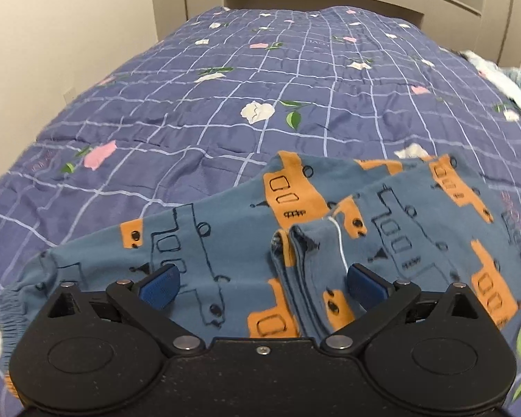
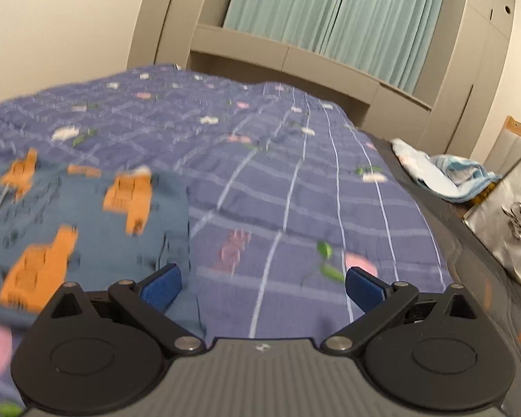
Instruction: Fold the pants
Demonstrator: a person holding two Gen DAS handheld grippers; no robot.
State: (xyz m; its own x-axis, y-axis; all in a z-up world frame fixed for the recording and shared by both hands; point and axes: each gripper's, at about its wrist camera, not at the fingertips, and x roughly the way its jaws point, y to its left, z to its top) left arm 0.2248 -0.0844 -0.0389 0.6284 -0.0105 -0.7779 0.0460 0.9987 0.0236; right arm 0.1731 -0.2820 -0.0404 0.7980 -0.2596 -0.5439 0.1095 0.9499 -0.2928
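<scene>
Pants (image 1: 225, 243) lying folded over on the bedspread (image 1: 225, 80) near its near edge, long axis running left to right. Left gripper (image 1: 262, 283) directly above the garment, jaws wide apart, nothing clamped, cuffs between the pads. Right gripper (image 2: 262, 285) equally wide, empty, over bare bedspread; garment edge just left of its left pad (image 2: 161, 286). Left hand nearer.

Wide-open right tool (image 2: 263, 286) hangs over quilt (image 2: 295, 187) beside pants (image 2: 69, 215).

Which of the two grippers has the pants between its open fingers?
The left gripper: pants lie between its fingers. The right gripper frames mostly quilt.
</scene>
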